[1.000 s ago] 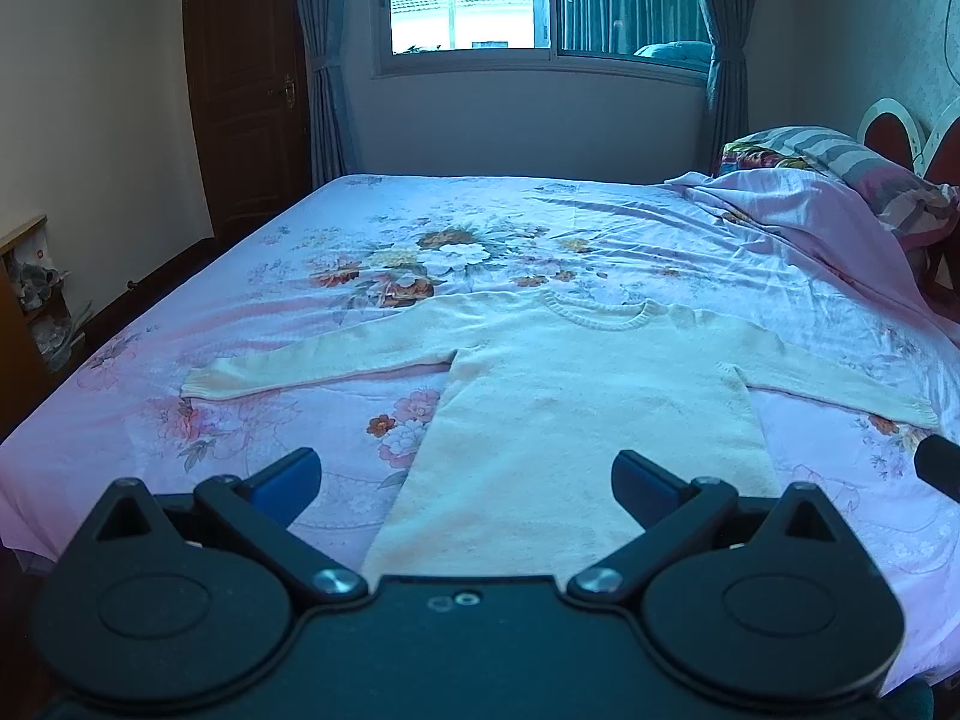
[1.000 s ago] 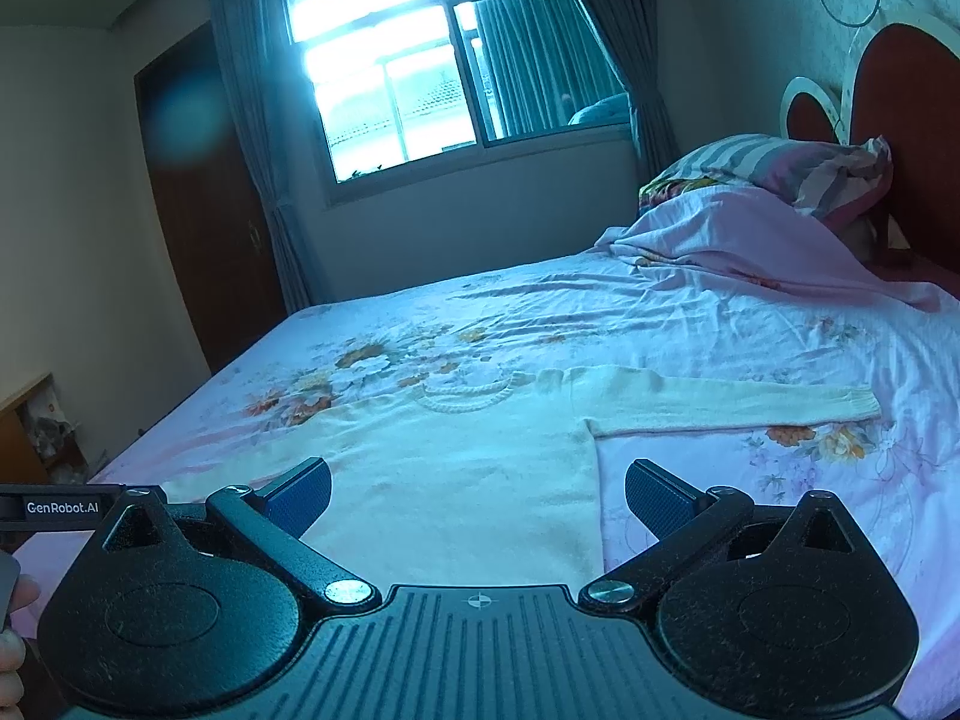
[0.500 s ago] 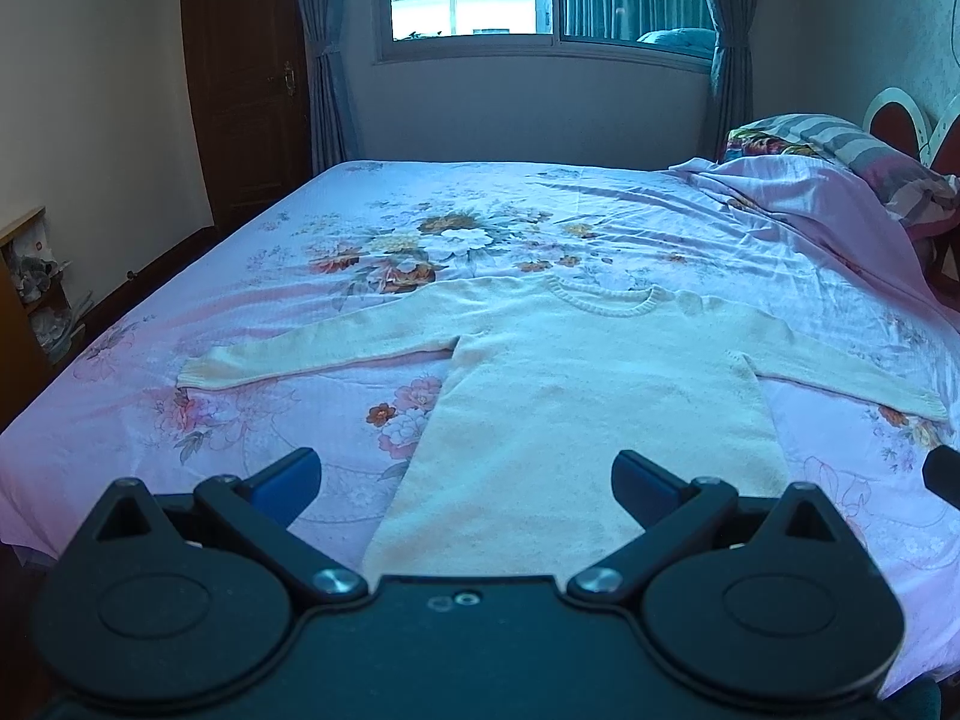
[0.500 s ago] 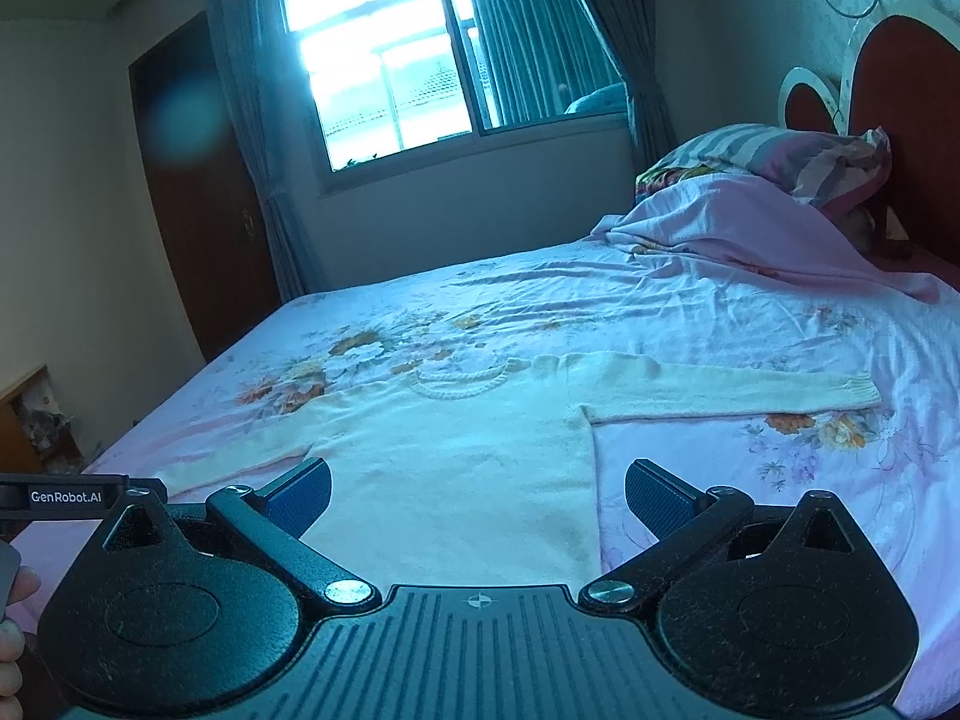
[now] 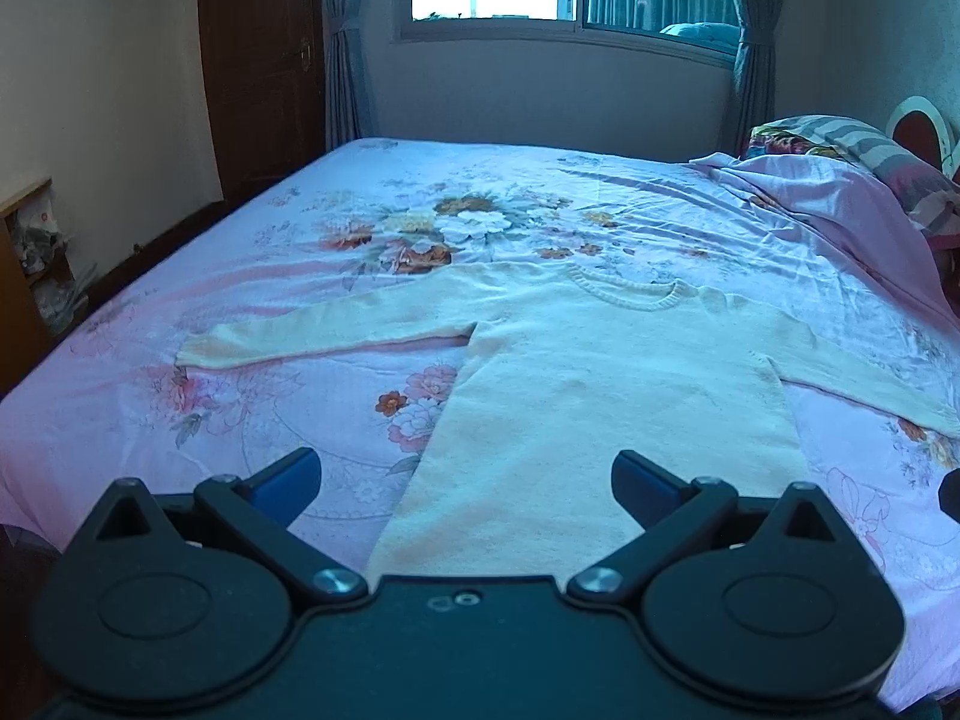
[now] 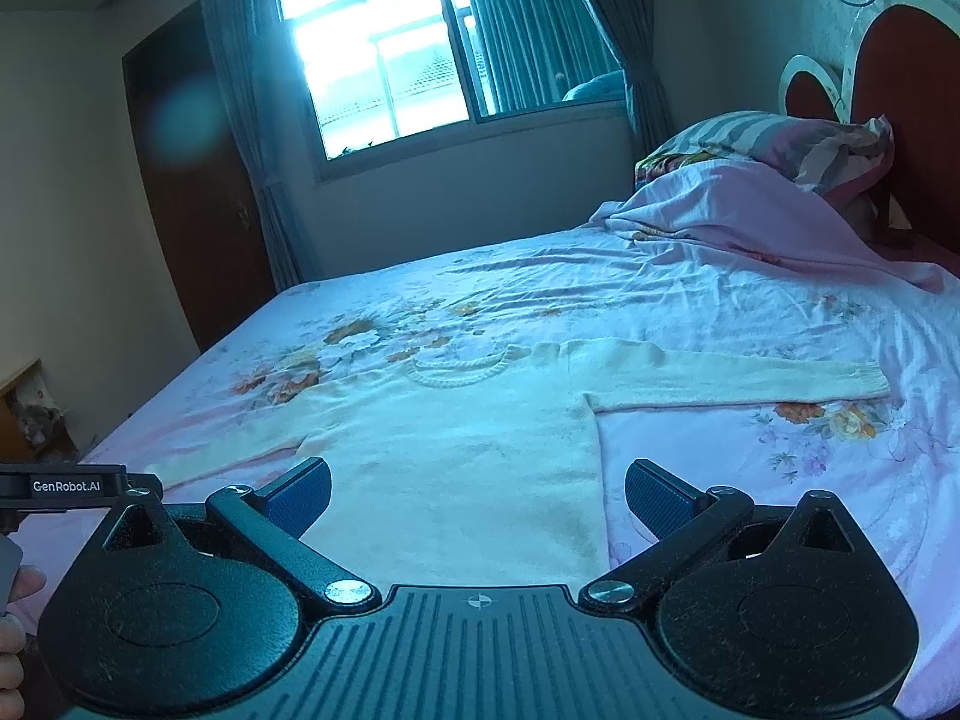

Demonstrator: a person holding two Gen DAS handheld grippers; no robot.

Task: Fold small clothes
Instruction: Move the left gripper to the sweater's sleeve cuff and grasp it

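**Sweater laid flat on the bed, both grippers released above its hem**

A bed with a pink floral sheet fills the room from a dark door on the left to a red headboard on the right. A window with grey curtains sits in the far wall. A striped pillow and a bunched pink blanket lie by the headboard.

A cream sweater lies spread flat on the near half of the bed, neck toward the window, both sleeves stretched out to the sides, hem at the near edge.

The left gripper hangs over the hem, fingers spread wide and holding nothing. The right gripper is likewise released and empty, over the sweater's right lower corner.

The left view shows the whole left sleeve to its cuff and a shelf by the wall; the right sleeve's cuff runs to the frame edge. The right view shows the right sleeve complete, the headboard, and at its left edge a bar marked GenRobot.AI with a person's fingers below it.

Compared with a second ago, both cameras have tipped down a little and drawn closer: the sweater sits lower and larger in each view. The sweater itself has not shifted.
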